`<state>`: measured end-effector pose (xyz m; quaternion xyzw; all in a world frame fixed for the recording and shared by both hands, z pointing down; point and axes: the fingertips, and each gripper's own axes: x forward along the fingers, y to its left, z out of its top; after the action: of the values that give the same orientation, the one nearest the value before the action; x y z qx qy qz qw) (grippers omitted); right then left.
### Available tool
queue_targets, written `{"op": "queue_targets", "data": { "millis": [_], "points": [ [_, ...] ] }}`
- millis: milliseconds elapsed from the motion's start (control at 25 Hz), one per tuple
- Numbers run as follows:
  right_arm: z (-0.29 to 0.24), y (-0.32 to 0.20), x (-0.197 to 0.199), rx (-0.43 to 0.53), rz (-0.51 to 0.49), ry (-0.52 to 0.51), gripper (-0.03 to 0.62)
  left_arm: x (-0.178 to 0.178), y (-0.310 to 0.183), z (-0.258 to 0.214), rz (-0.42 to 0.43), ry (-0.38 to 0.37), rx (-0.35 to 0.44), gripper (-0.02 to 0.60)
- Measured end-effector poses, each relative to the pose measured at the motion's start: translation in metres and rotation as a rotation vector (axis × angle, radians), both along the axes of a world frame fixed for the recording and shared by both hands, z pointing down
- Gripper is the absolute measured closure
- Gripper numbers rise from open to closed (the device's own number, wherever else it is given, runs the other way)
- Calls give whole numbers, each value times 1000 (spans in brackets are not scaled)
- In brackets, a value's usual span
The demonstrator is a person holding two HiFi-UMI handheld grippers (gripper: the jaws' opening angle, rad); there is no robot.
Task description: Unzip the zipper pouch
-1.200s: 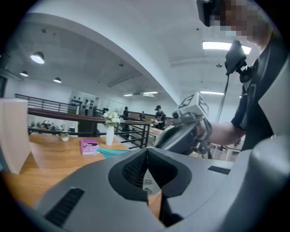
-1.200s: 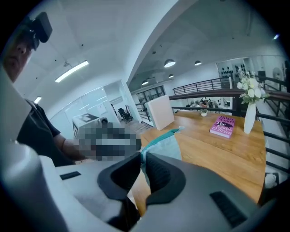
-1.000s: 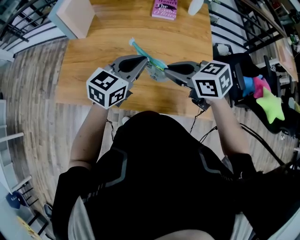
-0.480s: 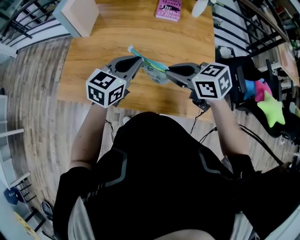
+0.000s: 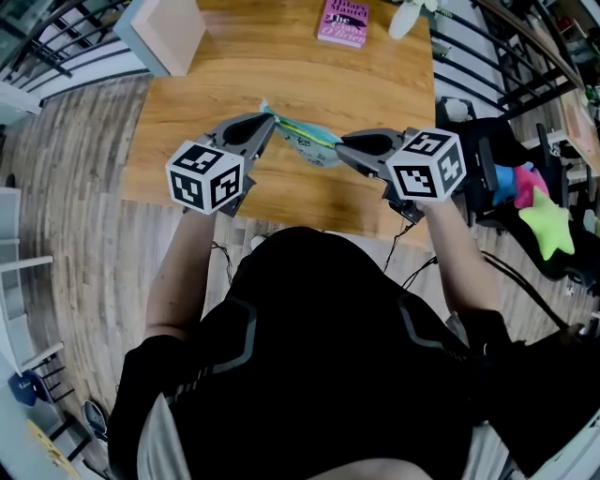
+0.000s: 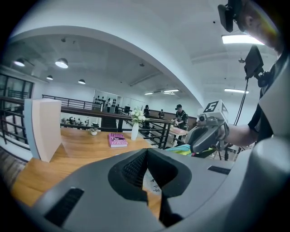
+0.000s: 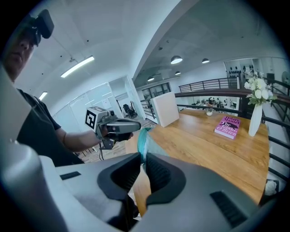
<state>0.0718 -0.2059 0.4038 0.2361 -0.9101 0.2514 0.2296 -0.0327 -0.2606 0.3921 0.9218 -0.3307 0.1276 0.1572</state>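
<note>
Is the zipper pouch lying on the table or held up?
Held up: left gripper and right gripper clamp the pouch above the table.

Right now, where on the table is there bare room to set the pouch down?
Bare wood spans the middle of the table, between the white box at far left and the pink book and vase at far right. It is crowded nearer you, where the left gripper and right gripper hold the pouch.

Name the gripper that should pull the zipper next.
The left gripper, probably: its jaws are shut on the pouch, apparently at the zipper, while the right gripper clamps the opposite end as anchor.
</note>
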Motion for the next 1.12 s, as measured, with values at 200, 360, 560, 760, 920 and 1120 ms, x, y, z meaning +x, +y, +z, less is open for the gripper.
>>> {"op": "queue_targets", "data": {
  "millis": [200,360,560,760,920,1120],
  "points": [
    [4,-2,3,-3,5,9,546,-13,-6,4,-46,-25,-11,552],
    [8,-7,7,-12,14,12,545,-23,-11,7,-77,-43,-30,552],
    [14,-10,12,-23,24,11,545,-32,-16,11,-107,-55,-37,552],
    [21,-17,16,-33,33,13,545,-32,-18,21,-108,-57,-54,552],
    [31,-29,20,-44,65,22,544,-30,-22,32,-113,-62,-80,552],
    [48,-50,23,-50,93,61,543,-27,-35,49,-121,-78,-108,552]
  ]
}}
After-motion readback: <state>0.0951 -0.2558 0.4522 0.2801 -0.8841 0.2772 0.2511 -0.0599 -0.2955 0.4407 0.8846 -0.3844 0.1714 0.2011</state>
